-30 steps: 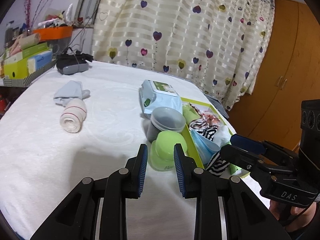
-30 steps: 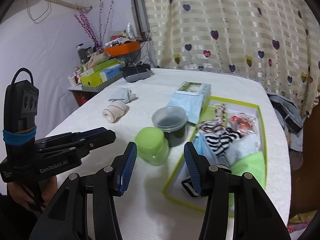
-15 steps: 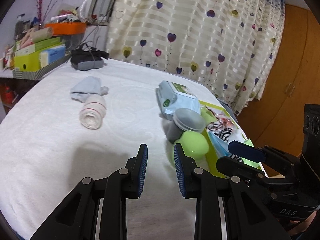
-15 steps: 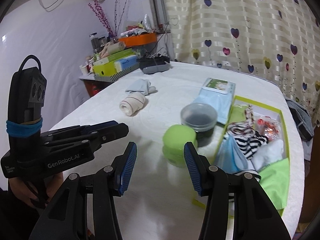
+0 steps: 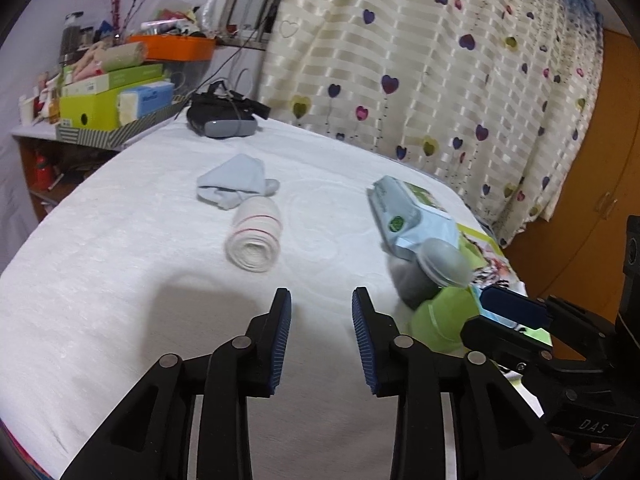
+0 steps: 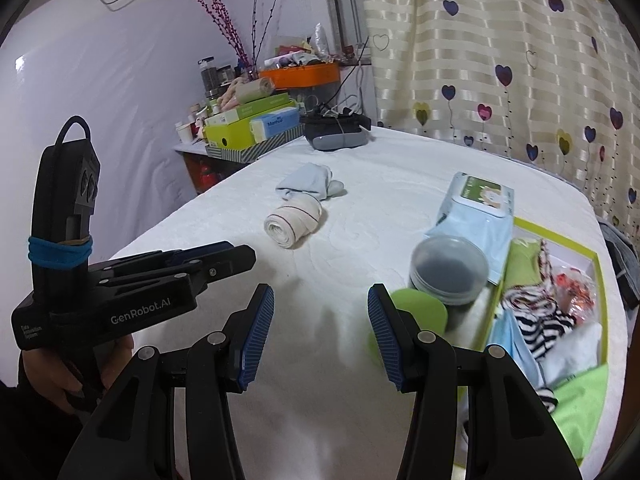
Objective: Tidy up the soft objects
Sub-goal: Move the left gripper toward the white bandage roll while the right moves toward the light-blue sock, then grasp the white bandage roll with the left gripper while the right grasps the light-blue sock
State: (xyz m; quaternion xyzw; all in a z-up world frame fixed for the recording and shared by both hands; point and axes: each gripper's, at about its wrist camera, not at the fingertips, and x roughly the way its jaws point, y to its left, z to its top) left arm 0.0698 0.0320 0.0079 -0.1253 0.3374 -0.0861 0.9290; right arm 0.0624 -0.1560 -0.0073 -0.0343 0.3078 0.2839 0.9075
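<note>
A rolled white sock with a red stripe [image 5: 254, 236] [image 6: 294, 222] lies on the white bed, with a crumpled light blue sock [image 5: 236, 180] [image 6: 310, 180] just behind it. My left gripper [image 5: 322, 334] hovers short of the roll, its jaws opening with nothing between them. My right gripper [image 6: 320, 334] is open and empty, above bare sheet left of the green jar [image 6: 418, 314]. A green-rimmed box [image 6: 600, 304] at the right holds striped, white and green soft items. The left gripper [image 6: 224, 258] also shows in the right wrist view, held by a hand.
A wet-wipes pack [image 5: 412, 216] [image 6: 476, 208], a grey-lidded dark jar [image 5: 424, 276] [image 6: 450, 270] and the green jar [image 5: 444, 320] stand beside the box. A dark headset [image 5: 224, 118] lies at the bed's far end. A cluttered shelf [image 5: 112, 96] stands at the far left; a heart-print curtain hangs behind.
Both views have swung left: the socks now sit nearer the centre and the jars and box nearer the right edge. The left jaws stand wider apart than before.
</note>
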